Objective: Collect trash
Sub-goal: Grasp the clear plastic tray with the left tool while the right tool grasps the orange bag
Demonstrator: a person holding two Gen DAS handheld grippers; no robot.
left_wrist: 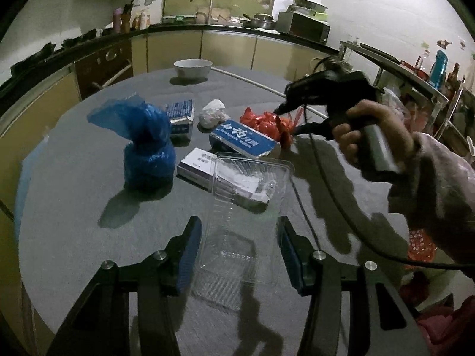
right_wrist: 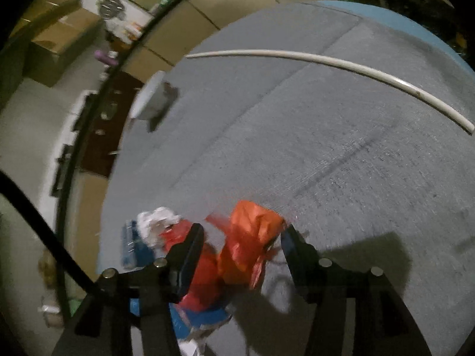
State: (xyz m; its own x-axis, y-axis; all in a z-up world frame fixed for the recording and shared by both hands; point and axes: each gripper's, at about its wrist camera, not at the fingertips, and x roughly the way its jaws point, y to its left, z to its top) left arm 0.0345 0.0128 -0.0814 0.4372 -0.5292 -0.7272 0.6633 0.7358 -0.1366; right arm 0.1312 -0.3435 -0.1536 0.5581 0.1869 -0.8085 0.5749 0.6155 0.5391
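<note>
Closest in, the left gripper (left_wrist: pixel 239 249) has a clear plastic clamshell tray (left_wrist: pixel 240 222) between its blue pads; both pads appear to lie against its side walls, so the jaws look clamped on it. The tray's long axis runs straight away from the gripper, its far end tipped up above the grey round table (left_wrist: pixel 74 207) and reaching over a small white and purple box (left_wrist: pixel 197 164). Just left of that box stands a knotted blue plastic bag (left_wrist: pixel 148 145), upright, its loose top flaring to the left. Behind the tray lies a blue and white carton (left_wrist: pixel 245 141), slanted with its long side running from upper left to lower right, and beyond it a second blue carton (left_wrist: pixel 179 115) and a crumpled white paper wad (left_wrist: pixel 211 113). To the right, a hand (left_wrist: pixel 374 136) in a pale sleeve holds the right gripper (right_wrist: pixel 242 247) down over a crumpled red-orange plastic bag (right_wrist: pixel 252 237). That bag sits between the jaws, which stand apart: the right finger's pad seems to brush it, the left one is clear, though the view is blurred. Farther off, a white bowl (left_wrist: pixel 192 67) sits at the table's back edge and a white curved rod (right_wrist: pixel 326 62) lies across the surface. The kitchen counter (left_wrist: pixel 178 28) with its tap closes the background.
</note>
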